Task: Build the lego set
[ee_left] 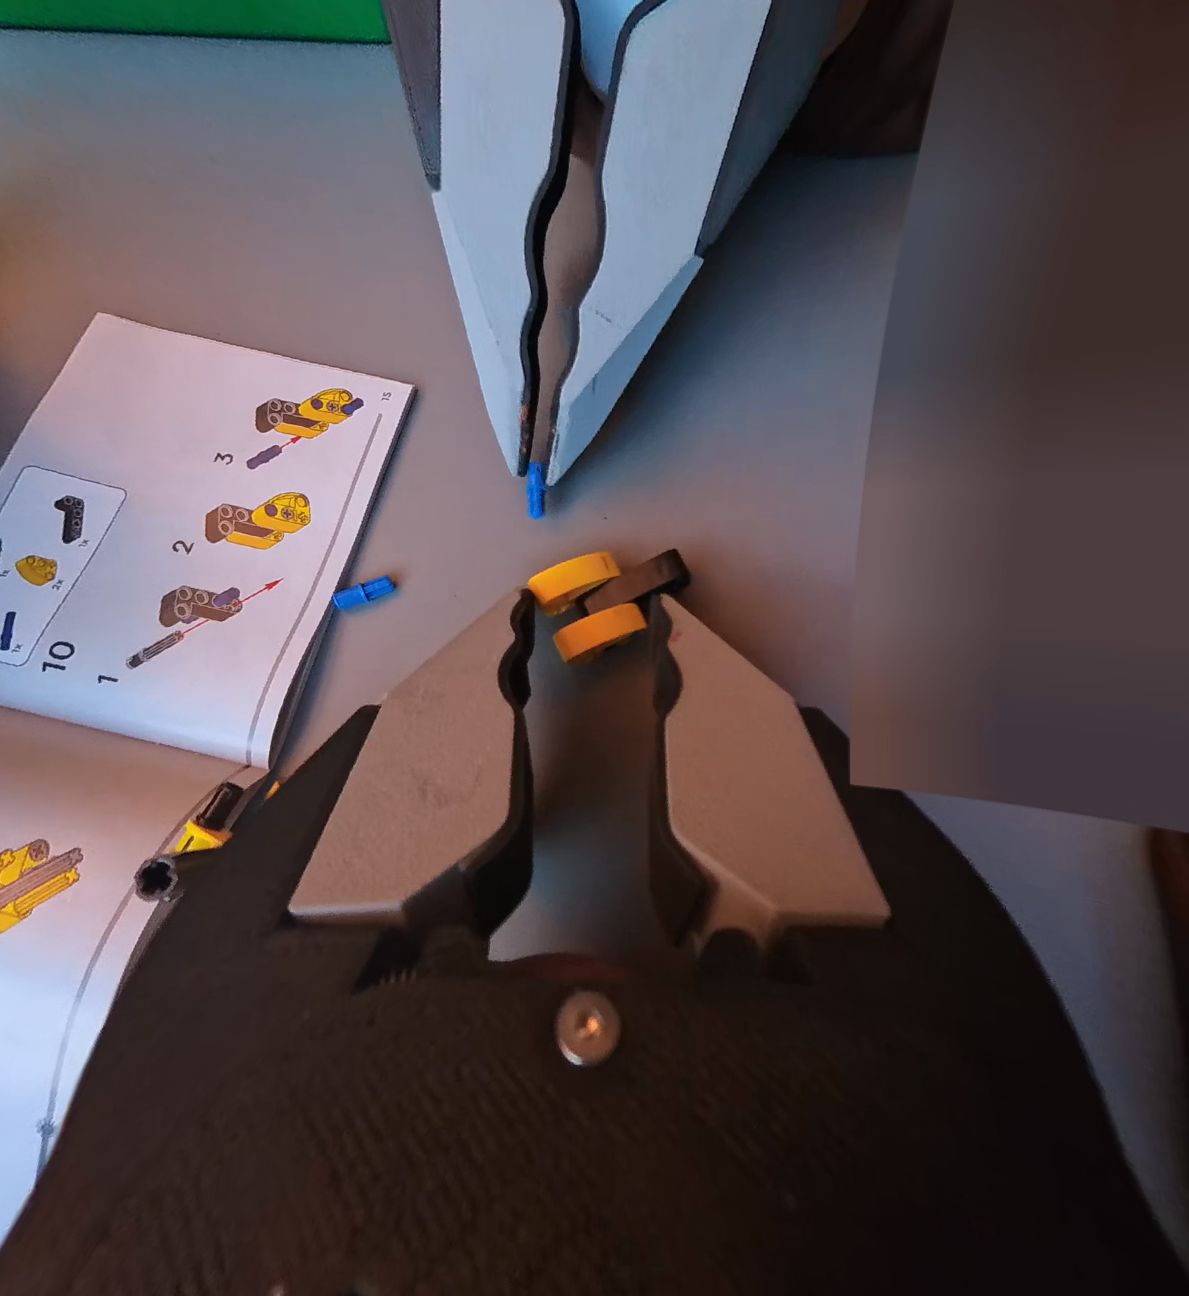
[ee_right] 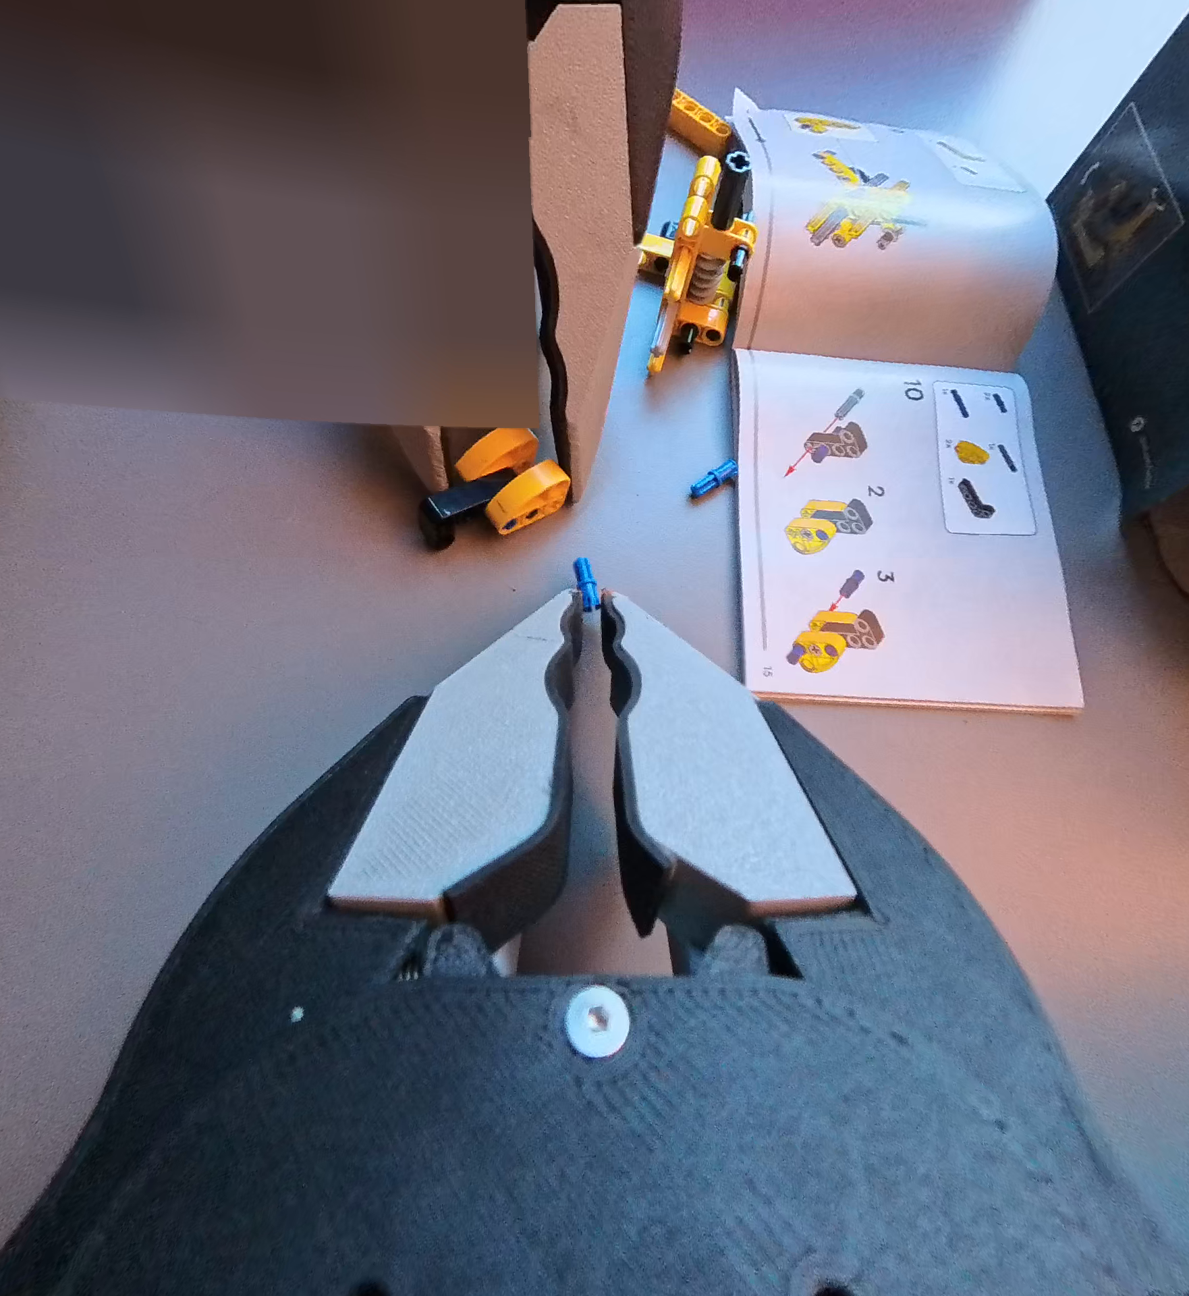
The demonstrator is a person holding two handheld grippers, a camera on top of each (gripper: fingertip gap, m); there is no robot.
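Note:
My left gripper [ee_left: 588, 603] is shut on a small sub-assembly [ee_left: 602, 603] of two yellow rounded pieces and a black bent beam; it shows in the right wrist view [ee_right: 500, 484] too. My right gripper [ee_right: 590, 596] is shut on a blue pin [ee_right: 585, 576] that sticks out past its tips. In the left wrist view the right gripper [ee_left: 539, 477] points down at the sub-assembly, its blue pin [ee_left: 535, 491] a short way above it, apart from it. A second blue pin [ee_left: 364, 595] lies loose on the table beside the booklet.
An open instruction booklet [ee_left: 178, 533] lies left of the grippers, also in the right wrist view [ee_right: 907, 533]. A larger yellow-and-black build [ee_right: 700, 259] lies by the booklet's far page. A dark box [ee_right: 1159, 280] stands at the right. The table [ee_right: 157, 631] is grey. The tips of both grippers are at nearly the same place.

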